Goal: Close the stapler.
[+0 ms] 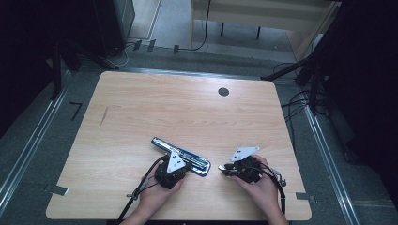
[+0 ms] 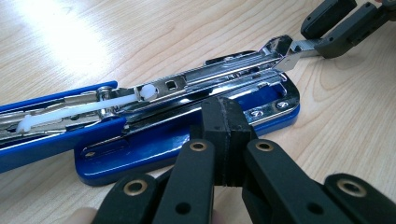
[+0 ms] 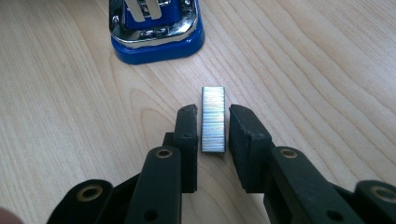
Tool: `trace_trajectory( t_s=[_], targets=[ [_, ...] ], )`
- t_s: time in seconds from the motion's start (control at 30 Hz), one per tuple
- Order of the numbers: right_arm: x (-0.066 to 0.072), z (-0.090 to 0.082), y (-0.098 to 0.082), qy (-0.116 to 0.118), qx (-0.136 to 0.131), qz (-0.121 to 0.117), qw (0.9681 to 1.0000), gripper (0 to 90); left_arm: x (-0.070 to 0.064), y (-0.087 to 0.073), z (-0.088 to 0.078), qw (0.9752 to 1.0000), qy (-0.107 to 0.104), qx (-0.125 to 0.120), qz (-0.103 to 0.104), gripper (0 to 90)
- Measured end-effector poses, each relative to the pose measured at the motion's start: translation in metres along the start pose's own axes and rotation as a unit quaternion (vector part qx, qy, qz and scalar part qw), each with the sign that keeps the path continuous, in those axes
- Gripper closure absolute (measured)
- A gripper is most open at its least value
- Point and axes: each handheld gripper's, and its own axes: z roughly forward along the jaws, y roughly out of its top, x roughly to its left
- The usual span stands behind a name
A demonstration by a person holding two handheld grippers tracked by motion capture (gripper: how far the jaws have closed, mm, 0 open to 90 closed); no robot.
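Near table's [image 1: 141,103] front edge, left gripper [image 2: 229,135], jaws pressed together against opened blue stapler [image 1: 180,156] lying flat left of centre. Right of it, right gripper [image 3: 212,135], jaws apart around staple strip [image 3: 213,119] flat on wood, just off stapler's end.

Stapler [image 3: 156,28] cut off by top edge in right gripper view; left end off-frame in left gripper view.

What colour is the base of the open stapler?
The stapler base is glossy blue, with chrome metal parts inside; the left gripper view shows it best.
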Motion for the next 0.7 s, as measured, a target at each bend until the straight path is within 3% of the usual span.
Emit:
trace_trajectory(
  t_s=[0.17, 0.7],
  targets=[
    [-0.0004, 0.0, -0.0007, -0.004, -0.002, -0.002, 1.0, 79.1, 0.0, 0.0, 0.0, 1.0, 0.0, 0.0, 0.001, 90.0],
    [0.0039, -0.0034, 0.0043, 0.0, -0.004, -0.008, 1.0, 80.0, 0.0002, 0.0, 0.0, 1.0, -0.001, 0.0, -0.001, 90.0]
  ],
)
